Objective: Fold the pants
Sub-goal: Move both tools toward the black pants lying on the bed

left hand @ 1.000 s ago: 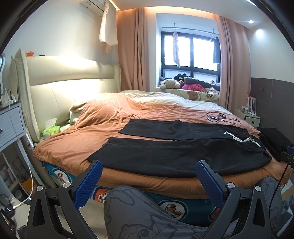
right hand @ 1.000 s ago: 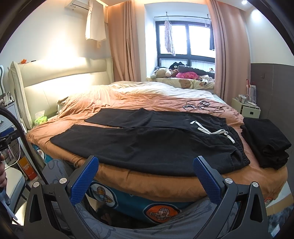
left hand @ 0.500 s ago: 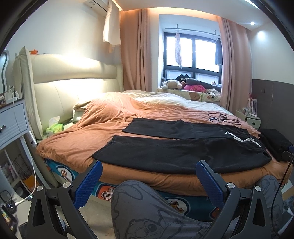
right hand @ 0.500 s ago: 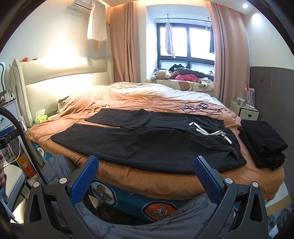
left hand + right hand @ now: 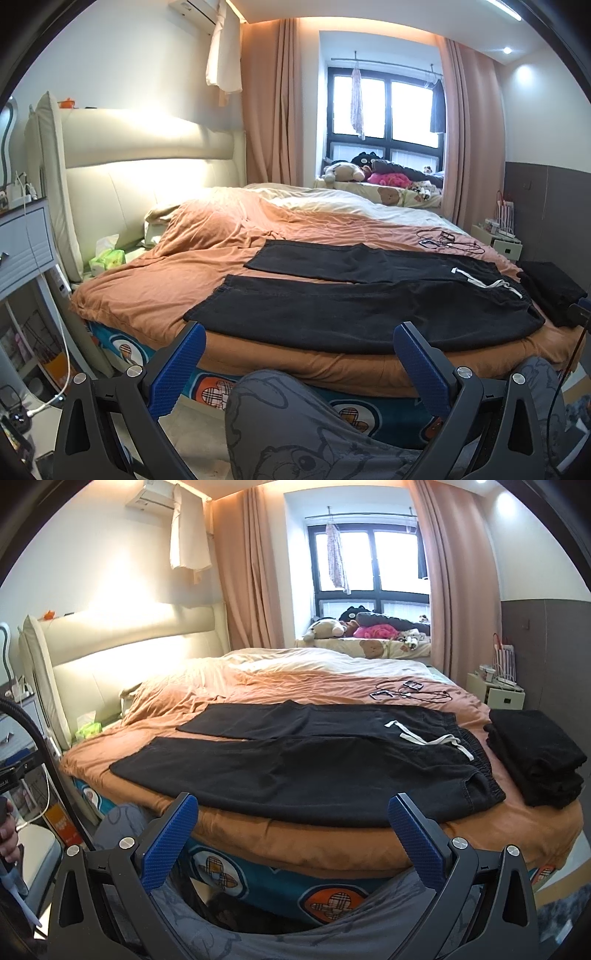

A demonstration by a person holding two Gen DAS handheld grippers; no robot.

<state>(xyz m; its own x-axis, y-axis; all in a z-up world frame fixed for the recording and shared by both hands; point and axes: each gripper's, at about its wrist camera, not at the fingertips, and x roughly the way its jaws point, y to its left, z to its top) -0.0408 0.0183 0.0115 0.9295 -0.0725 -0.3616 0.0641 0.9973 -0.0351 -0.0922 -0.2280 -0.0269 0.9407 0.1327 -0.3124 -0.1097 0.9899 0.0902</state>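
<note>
Black pants lie flat on the orange bedspread, legs spread toward the left, waistband with a white drawstring at the right. My left gripper hangs open in front of the bed's near edge, short of the pants, nothing between its blue pads. My right gripper is open too, likewise short of the near leg's edge. A person's grey patterned knee rises between the left fingers.
A stack of folded black clothes rests at the bed's right end. Cables and small devices lie beyond the pants. A cream headboard stands left, with a tissue pack and a nightstand.
Both views have risen and drawn slightly nearer the bed; the pants sit lower in frame. The pants themselves have not moved, and both grippers stay open.
</note>
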